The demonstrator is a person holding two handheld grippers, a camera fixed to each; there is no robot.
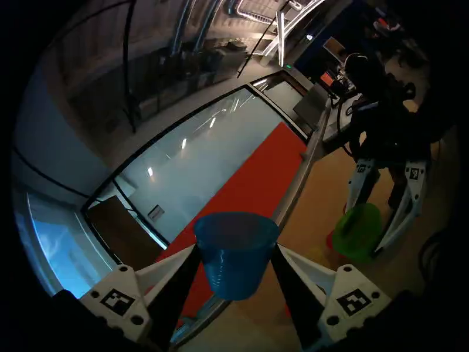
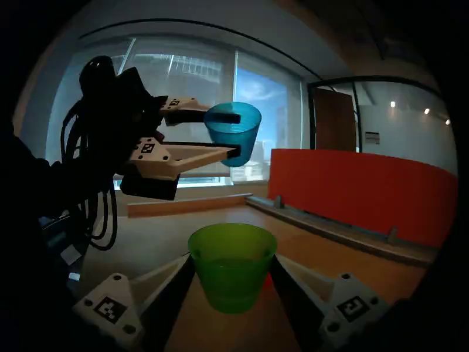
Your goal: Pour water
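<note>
My left gripper [image 1: 234, 264] is shut on a blue cup [image 1: 235, 255], rim up between its fingers. The right gripper view shows that blue cup [image 2: 234, 130] raised high at the upper left, leaning slightly, with the left gripper [image 2: 234, 135] and a dark sleeve behind it. My right gripper [image 2: 233, 271] is shut on a green cup [image 2: 233, 267], which sits lower, just above the wooden table [image 2: 340, 240]. In the left gripper view the green cup [image 1: 357, 232] hangs to the right in the right gripper [image 1: 360, 234]. No stream of water shows between the cups.
A red partition [image 2: 363, 188] runs along the table's far edge, with a metal rail [image 2: 328, 226] at its foot. Large windows [image 2: 176, 76] and a glass wall [image 1: 199, 158] stand behind. Cables [image 2: 97, 217] hang under the left hand.
</note>
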